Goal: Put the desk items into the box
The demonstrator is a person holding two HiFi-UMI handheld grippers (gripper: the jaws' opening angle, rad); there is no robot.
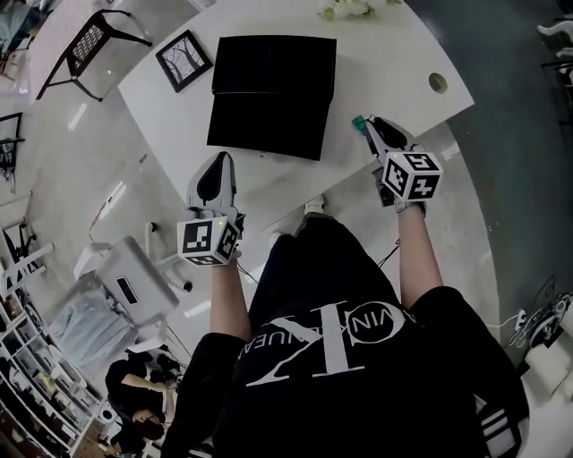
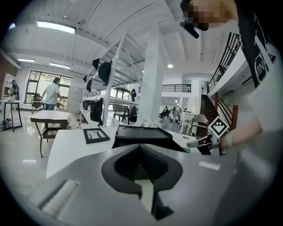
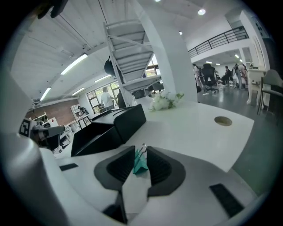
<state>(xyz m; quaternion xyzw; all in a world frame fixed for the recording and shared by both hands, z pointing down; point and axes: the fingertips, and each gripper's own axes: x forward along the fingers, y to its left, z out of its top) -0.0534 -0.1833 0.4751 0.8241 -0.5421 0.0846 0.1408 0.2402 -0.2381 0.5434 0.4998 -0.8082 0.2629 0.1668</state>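
Picture frame (image 1: 183,60) lies flat at the left end of the white desk (image 1: 394,54). Further left, off the desk, a dark side table (image 1: 89,40) stands on the glossy pale floor (image 1: 63,170). My left tool (image 1: 222,161) hangs at the near edge of the desk with its jaws brought together, and I see nothing between them. In the middle of the desk sits the black box (image 1: 273,94), which looks open with the lid folded back. Just right of the box, my right tool (image 1: 365,123) is over the desk's near edge, and its jaws are closed narrowly on a green binder clip (image 3: 139,164). Past it, the bare desk has a round cable hole (image 1: 438,82), and white flowers (image 1: 345,9) stand at the far edge. The room is a big bright hall with strip lights, a white column and a staircase.
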